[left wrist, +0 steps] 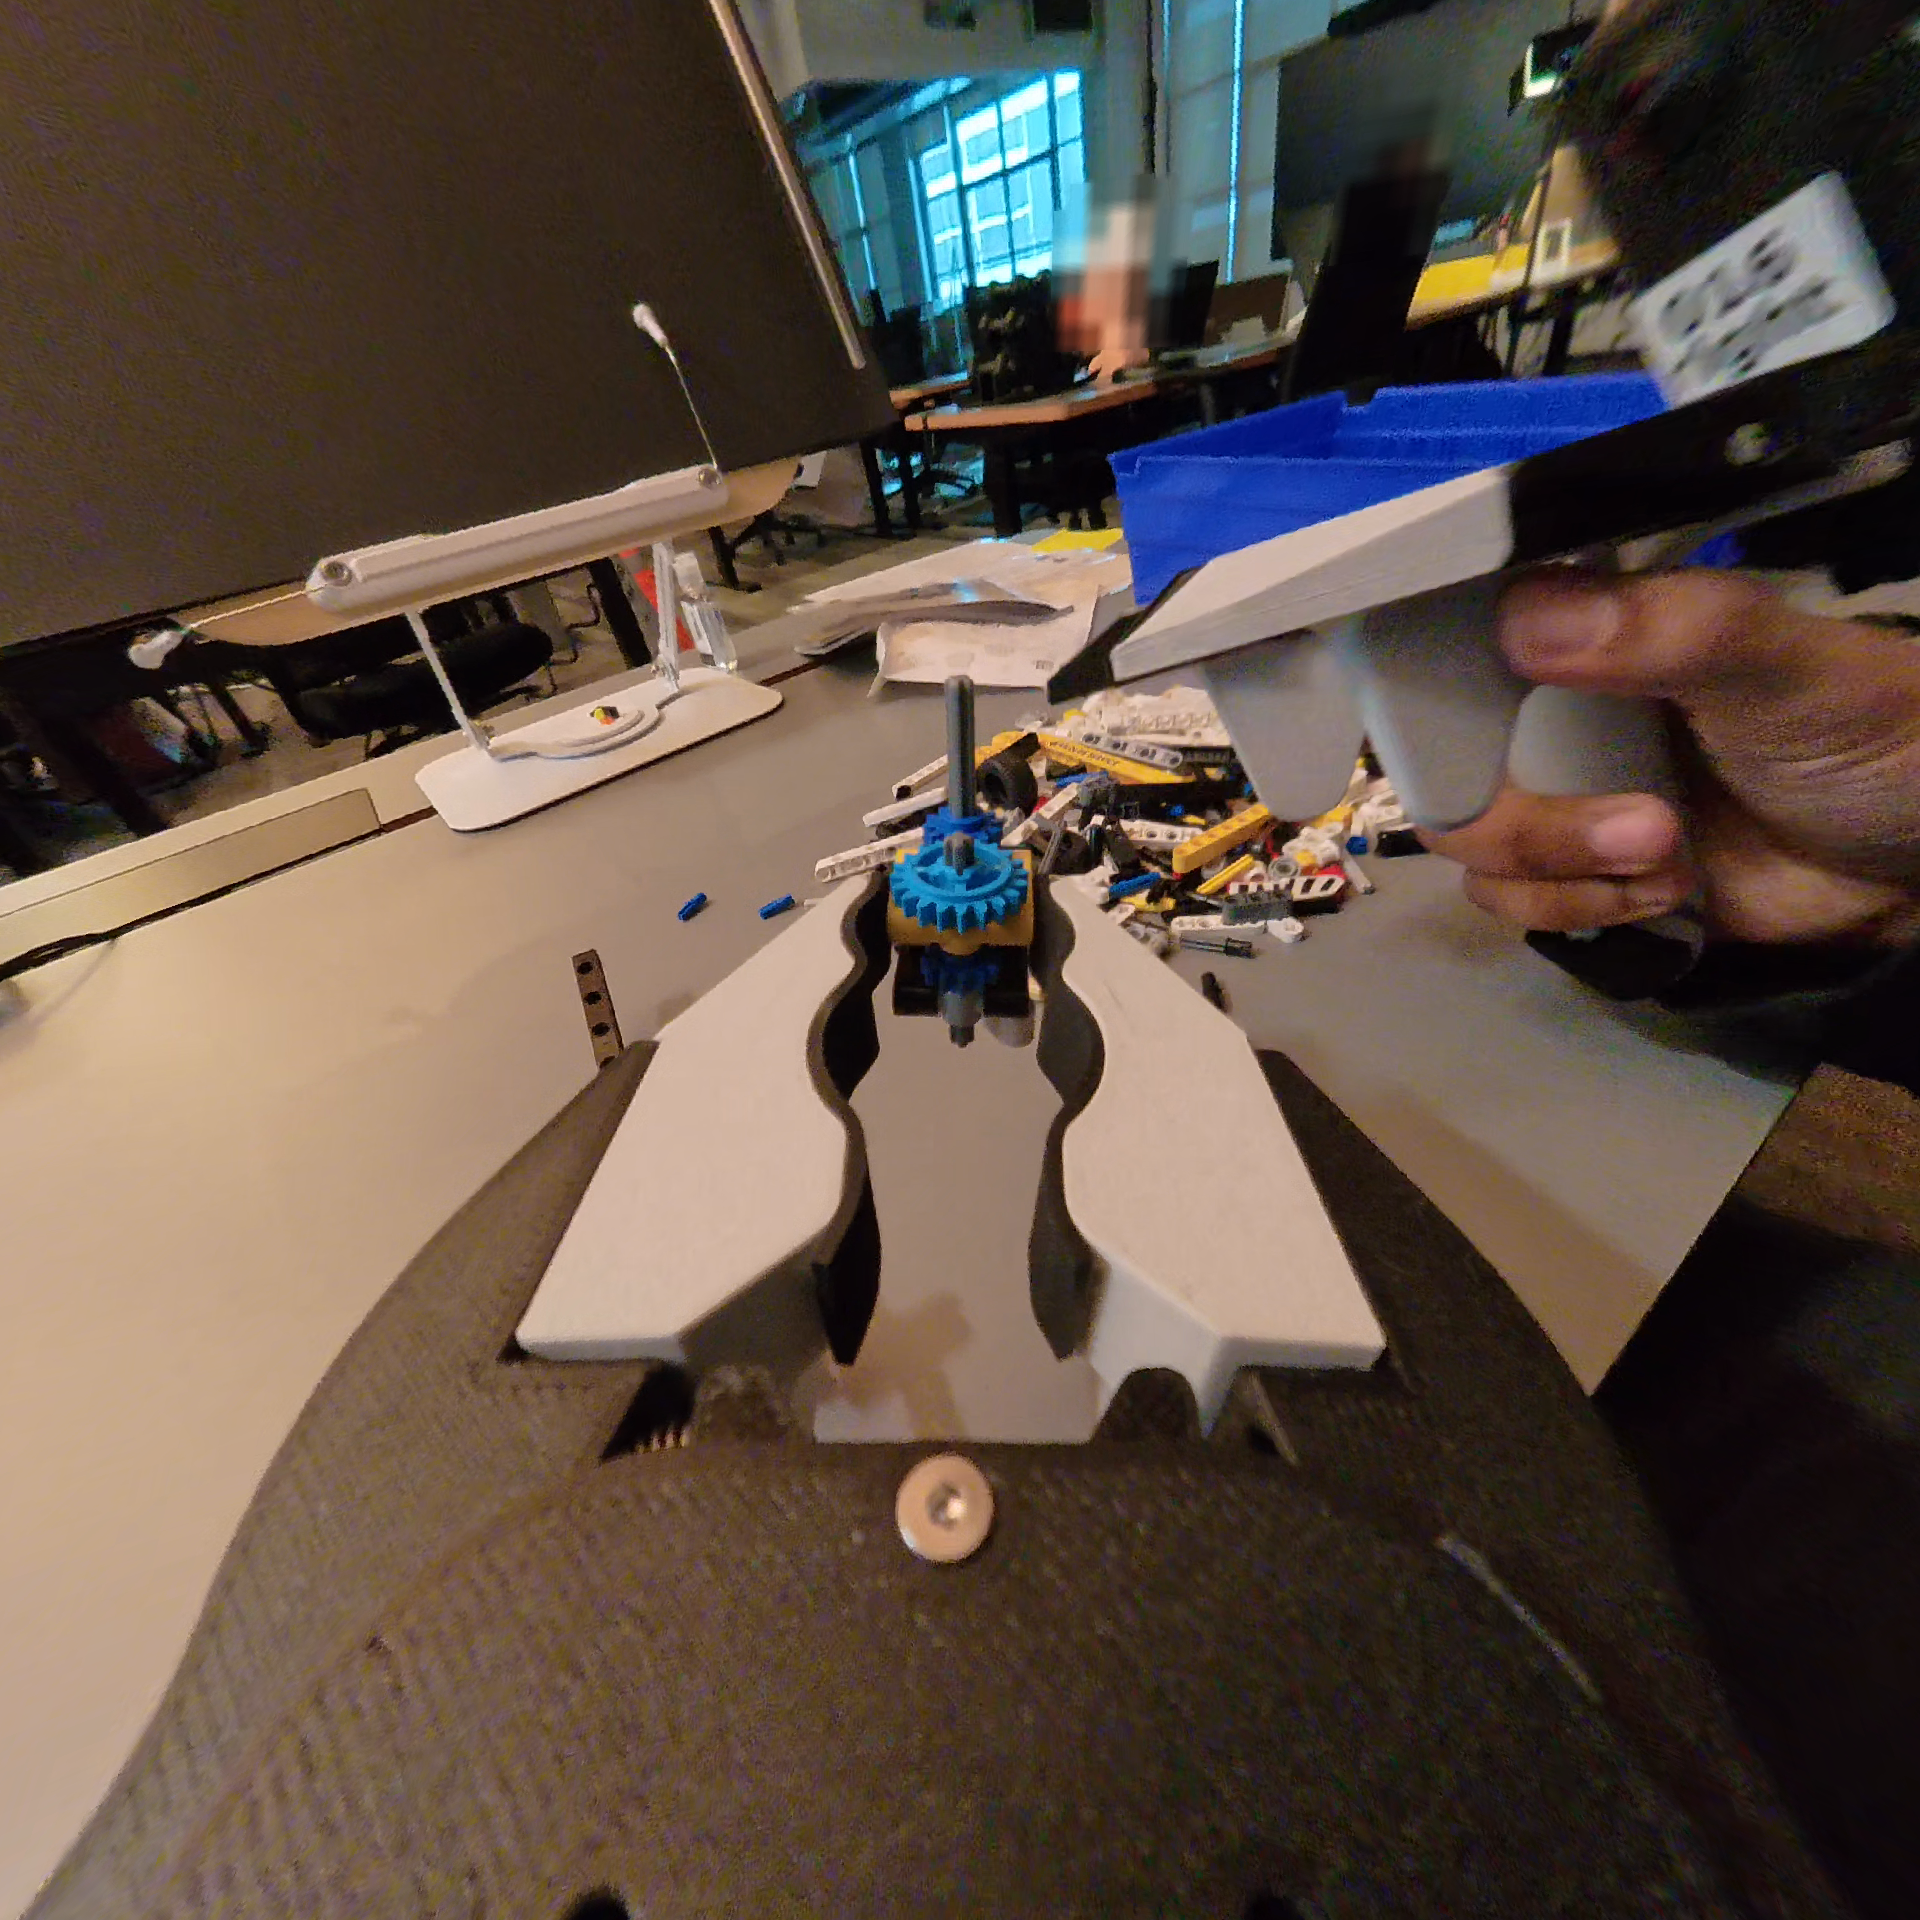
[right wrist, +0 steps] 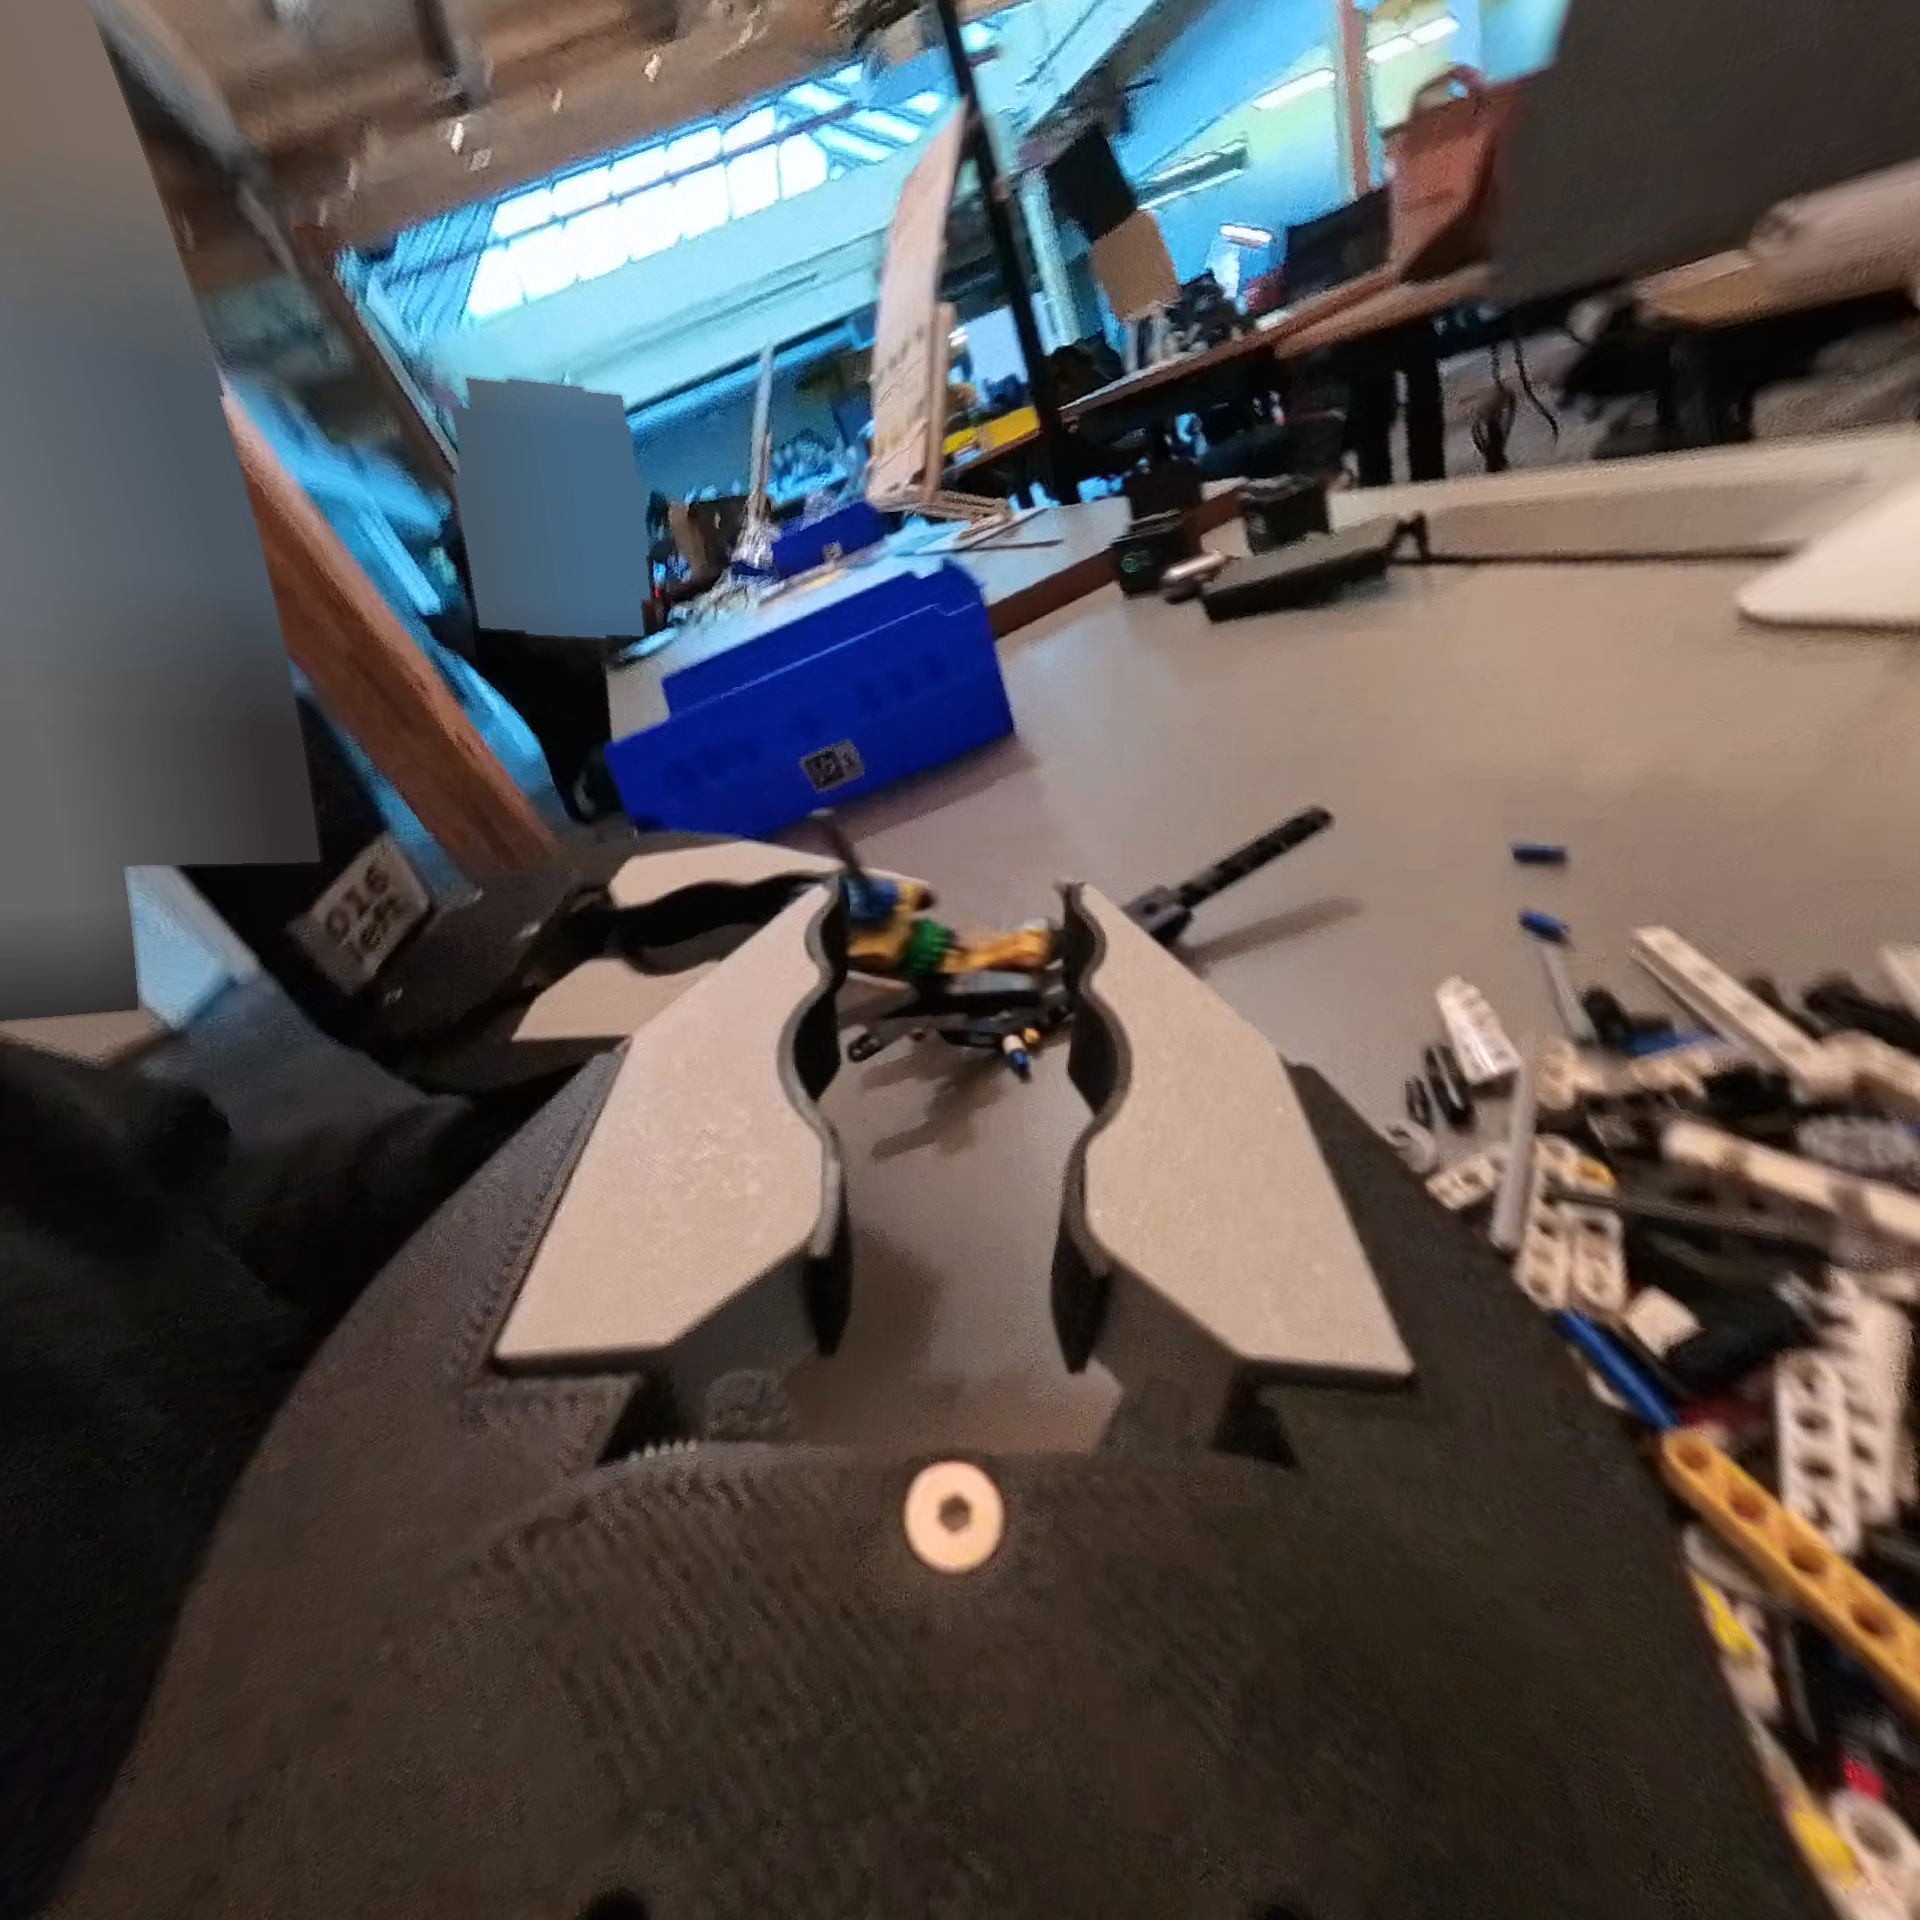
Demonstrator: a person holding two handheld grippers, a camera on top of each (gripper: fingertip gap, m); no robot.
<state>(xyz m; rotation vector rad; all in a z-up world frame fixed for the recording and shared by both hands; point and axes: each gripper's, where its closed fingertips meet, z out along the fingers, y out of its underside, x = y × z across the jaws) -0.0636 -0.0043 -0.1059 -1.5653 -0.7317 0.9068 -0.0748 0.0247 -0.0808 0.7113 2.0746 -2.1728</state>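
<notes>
My left gripper (left wrist: 958, 925) is shut on a small brick assembly (left wrist: 961, 904): a yellow block with a blue gear on its face and a dark grey axle (left wrist: 958, 748) standing up from it. The grey table (left wrist: 312, 1091) lies below. My right gripper (right wrist: 948, 914) is open, with nothing pressed between its pads. The same assembly (right wrist: 935, 951) shows just beyond its fingertips, gripped from the left by the left gripper's fingers (right wrist: 707, 862). In the left wrist view the right gripper's finger (left wrist: 1299, 582) hovers above and right of the assembly, with a person's hand (left wrist: 1714, 758) on its handle.
A pile of loose building pieces (left wrist: 1174, 821) lies right of the assembly, also in the right wrist view (right wrist: 1714, 1195). A blue bin (left wrist: 1351, 457) stands behind it. Two blue pins (left wrist: 691, 906), a black beam (right wrist: 1236, 862), papers (left wrist: 966, 623) and a monitor stand (left wrist: 582, 748) are on the table. There is about 5 cm between the tips of the two grippers.
</notes>
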